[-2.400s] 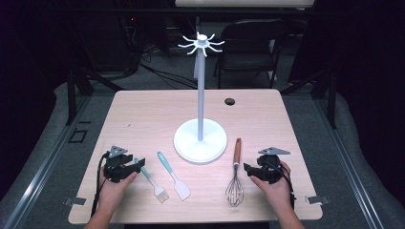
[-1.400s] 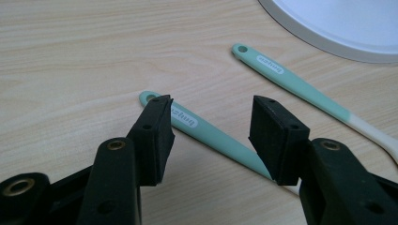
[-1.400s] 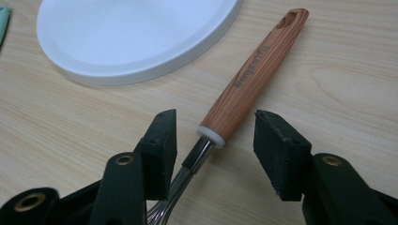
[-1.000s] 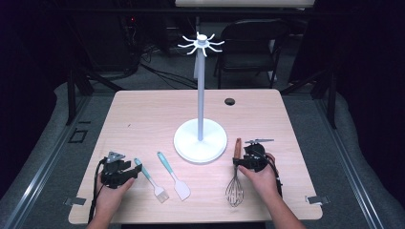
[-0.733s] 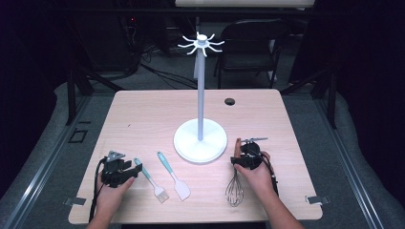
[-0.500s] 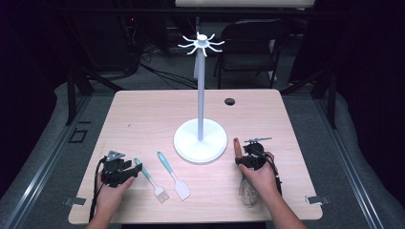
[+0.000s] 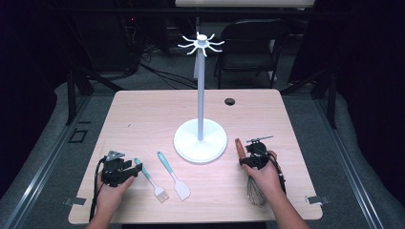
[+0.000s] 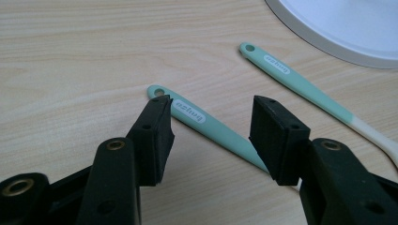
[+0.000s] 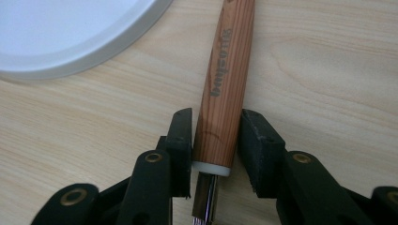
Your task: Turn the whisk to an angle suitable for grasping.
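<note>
My right jaws have just been closing and now clamp the whisk (image 9: 225, 89) by its wooden handle, low near the collar, on the table (image 7: 143, 119) at four o'clock from the stand (image 7: 200, 138). I judge the pick-up is in hand; next comes a lift toward the hooks. My right hand (image 7: 265, 174) lies low. My left jaws stand released, straddling the brush (image 8: 206, 124).

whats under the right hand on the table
A whisk lies under the right hand. Its wire loops poke out below the hand, and its wooden handle sits between the right gripper's jaws. The stretch of the whisk beneath the palm is covered.
</note>
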A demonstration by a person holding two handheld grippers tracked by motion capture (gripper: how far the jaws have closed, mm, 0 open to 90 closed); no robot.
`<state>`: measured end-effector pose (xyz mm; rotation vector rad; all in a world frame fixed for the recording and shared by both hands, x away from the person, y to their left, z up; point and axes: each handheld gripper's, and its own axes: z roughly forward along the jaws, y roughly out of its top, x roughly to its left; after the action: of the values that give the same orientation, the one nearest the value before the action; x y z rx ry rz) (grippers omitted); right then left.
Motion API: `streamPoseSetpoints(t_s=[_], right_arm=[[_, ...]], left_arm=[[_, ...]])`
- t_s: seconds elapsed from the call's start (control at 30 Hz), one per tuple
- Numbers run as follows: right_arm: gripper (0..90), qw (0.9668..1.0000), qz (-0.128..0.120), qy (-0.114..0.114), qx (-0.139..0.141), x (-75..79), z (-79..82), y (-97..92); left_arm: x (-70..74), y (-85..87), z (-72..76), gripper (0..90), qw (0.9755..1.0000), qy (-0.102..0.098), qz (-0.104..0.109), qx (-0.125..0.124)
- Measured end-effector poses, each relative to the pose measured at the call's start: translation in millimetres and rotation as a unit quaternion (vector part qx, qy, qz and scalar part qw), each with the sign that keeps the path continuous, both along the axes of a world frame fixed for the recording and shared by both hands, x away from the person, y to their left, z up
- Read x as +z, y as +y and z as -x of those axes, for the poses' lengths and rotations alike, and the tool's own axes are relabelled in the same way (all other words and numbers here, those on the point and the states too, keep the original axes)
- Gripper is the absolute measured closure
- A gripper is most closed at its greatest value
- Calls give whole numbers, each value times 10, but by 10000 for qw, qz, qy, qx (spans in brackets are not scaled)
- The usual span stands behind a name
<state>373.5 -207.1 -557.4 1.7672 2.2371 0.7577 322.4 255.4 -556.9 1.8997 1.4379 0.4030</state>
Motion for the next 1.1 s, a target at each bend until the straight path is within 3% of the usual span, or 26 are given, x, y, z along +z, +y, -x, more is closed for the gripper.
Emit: streamPoseSetpoints(t_s=[0.03, 0.13, 0.2, 0.27, 0.37, 0.57, 0.63, 0.77, 1.0, 1.07, 1.1], right_arm=[[654, 9999, 130, 5, 39, -3, -5, 10], [650, 9997, 205, -55, 100, -4, -7, 43], [646, 9984, 515, -67, 235, 2, -4, 84], [643, 9973, 658, -118, 293, -1, 4, 118], [644, 9974, 607, -284, 281, -25, 19, 144], [650, 9968, 688, -180, 377, -5, 8, 124], [659, 9969, 617, -140, 459, -1, -3, 114], [682, 9987, 237, 72, 452, 19, -13, 96], [695, 9985, 34, 116, 527, 42, -7, 71], [710, 9984, -195, 110, 510, 70, -3, 43], [710, 9985, -127, 45, 525, 78, 4, 36]], left_arm=[[-1, -1, 1, 486, 10000, -15, -9, 22], [0, 3, 3, 486, 10000, -11, -2, 22], [-3, 7, 1, 485, 10000, -5, 1, 15], [-6, 7, 0, 485, 10000, 1, 7, 14], [-8, 6, -1, 485, 10000, 2, 4, 11], [0, 6, -2, 485, 10000, 62, -5, -14], [-5, 2, -4, 486, 10000, 25, 5, 8], [-3, 2, -4, 486, 10000, 26, 4, 10], [-3, 11, -1, 486, 10000, -24, 17, 11], [-2, 12, -1, 486, 10000, -29, 21, 19], [-2, 13, -1, 486, 10000, -31, 24, 22]])
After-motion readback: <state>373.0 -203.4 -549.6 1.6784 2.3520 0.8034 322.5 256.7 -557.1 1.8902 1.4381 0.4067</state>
